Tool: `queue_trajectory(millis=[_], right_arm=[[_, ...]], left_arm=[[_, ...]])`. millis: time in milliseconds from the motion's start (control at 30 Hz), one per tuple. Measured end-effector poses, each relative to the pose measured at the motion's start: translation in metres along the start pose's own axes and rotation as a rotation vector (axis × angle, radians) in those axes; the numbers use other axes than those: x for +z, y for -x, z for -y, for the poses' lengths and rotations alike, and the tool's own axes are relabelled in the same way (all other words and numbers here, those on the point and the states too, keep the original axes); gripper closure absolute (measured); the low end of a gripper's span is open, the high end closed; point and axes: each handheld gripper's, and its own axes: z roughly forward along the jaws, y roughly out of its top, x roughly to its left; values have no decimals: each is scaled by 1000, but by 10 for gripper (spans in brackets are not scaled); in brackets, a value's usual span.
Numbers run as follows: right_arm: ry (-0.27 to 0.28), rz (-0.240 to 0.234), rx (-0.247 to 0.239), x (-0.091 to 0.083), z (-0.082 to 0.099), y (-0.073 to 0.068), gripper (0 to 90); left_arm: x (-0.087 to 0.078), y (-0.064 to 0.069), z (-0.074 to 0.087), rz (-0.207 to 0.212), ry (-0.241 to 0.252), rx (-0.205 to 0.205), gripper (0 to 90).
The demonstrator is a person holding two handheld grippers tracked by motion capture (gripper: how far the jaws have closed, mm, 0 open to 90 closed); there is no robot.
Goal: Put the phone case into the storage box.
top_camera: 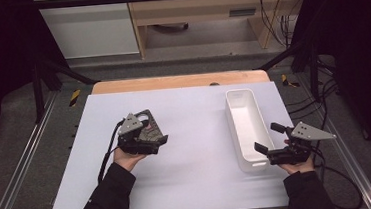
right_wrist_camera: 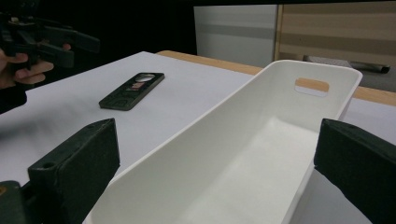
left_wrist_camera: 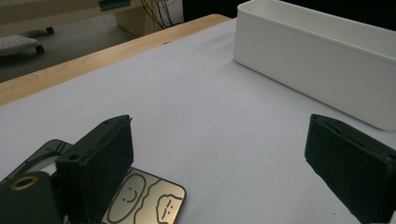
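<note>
A flat black plate point(top_camera: 151, 127) with small line drawings point(left_wrist_camera: 144, 200) lies left of centre on the white table sheet point(top_camera: 195, 184). My left gripper point(top_camera: 160, 140) hovers over its near end, open; in the left gripper view the plate lies by the left pad point(left_wrist_camera: 100, 163) with nothing between the jaws point(left_wrist_camera: 219, 140). A long, empty white bin point(top_camera: 248, 124) stands to the right. My right gripper point(top_camera: 269, 137) is at its near right corner, open, the jaws point(right_wrist_camera: 215, 140) straddling the bin's end point(right_wrist_camera: 243, 163). The right gripper view has the plate point(right_wrist_camera: 133, 91) farther off.
The table's wooden far edge point(top_camera: 179, 81) runs behind the sheet. Metal rails point(top_camera: 22, 162) flank both sides, with cables point(top_camera: 323, 98) on the floor at right. The bin has a handle slot point(right_wrist_camera: 312, 86) in its far wall.
</note>
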Motion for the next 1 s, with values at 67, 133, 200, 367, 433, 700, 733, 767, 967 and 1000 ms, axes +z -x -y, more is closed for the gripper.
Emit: queue_trajectory(millis=[67, 133, 200, 367, 433, 700, 733, 767, 967, 1000], right_arm=[[-2, 1, -1, 0, 0, 0, 6], [-3, -1, -1, 1, 0, 0, 6], [-4, 0, -1, 1, 0, 0, 6], [-4, 0, -1, 1, 0, 0, 6], [-4, 0, 1, 1, 0, 0, 6], [-7, -1, 0, 1, 0, 0, 6], [-7, 0, 1, 1, 0, 0, 6], [-6, 0, 0, 1, 0, 0, 6], [-7, -2, -1, 1, 0, 0, 6], [-7, -1, 0, 1, 0, -1, 6]], left_arm=[[5, -1, 1, -9, -13, -1, 103], [9, -3, 2, -9, -15, -9, 136], [11, -3, 2, -7, -15, -12, 183], [19, -7, 4, -17, -28, -25, 320], [21, -8, 4, -15, -33, -27, 376], [31, -10, 7, -37, -62, -20, 588], [33, -12, 9, -38, -75, -21, 617], [35, -12, 10, -44, -82, -21, 646], [42, -14, 14, -58, -119, -8, 784], [44, -14, 15, -62, -128, -6, 805]])
